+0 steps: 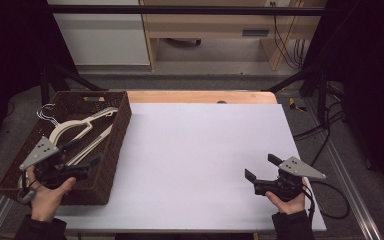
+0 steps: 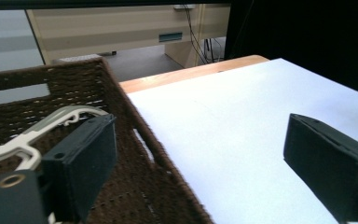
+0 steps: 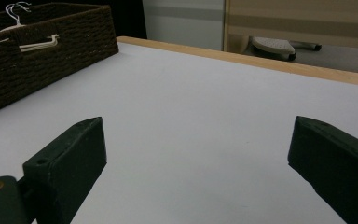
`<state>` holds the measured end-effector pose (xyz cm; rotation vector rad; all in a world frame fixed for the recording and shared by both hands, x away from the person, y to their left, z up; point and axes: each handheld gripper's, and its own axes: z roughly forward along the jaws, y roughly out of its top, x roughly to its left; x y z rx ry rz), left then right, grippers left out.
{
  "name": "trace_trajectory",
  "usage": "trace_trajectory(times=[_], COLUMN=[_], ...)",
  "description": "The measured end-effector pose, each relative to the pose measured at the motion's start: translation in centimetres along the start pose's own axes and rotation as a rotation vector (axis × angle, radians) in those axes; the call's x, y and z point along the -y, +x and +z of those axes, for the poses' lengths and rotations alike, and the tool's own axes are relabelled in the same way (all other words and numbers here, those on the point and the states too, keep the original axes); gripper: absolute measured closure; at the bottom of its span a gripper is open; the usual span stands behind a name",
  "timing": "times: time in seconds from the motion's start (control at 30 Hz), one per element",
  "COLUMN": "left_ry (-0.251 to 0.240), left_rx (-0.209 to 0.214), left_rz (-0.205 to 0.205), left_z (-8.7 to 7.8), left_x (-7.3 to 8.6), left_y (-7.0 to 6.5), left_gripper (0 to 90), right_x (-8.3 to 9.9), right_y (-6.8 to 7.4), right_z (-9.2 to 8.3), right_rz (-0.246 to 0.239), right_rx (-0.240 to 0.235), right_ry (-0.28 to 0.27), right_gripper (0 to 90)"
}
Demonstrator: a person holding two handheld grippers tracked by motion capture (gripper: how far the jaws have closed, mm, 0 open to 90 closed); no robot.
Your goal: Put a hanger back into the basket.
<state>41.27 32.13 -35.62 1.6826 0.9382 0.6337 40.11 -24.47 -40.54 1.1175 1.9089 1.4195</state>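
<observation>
White table [image 1: 200,150] — one basket [image 1: 111,165], two hangers [image 1: 82,125]

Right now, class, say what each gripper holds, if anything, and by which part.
Nothing is held. The left gripper stands open above the basket of hangers, and the right gripper is open over the bare white table.

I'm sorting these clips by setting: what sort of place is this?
Probably a lab or workshop recording bench, not a home: a white-topped table boxed in by dark framing, loose cables on the floor behind, plain cabinets, and a wicker basket of hangers.
</observation>
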Motion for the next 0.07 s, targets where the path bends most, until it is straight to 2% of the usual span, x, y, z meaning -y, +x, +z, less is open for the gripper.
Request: trace_trajectory(times=[0.07], left_ry=[0.003], left_rx=[0.014], left_rz=[0.002], left_z=[0.24], left_x=[0.28], left_y=[-0.40], left_gripper=[6.2], right_x=[0.01], right_y=[-0.05], right_z=[-0.06], right_rz=[0.005], right_rx=[0.001], right_ry=[0.000], right_gripper=[4.6])
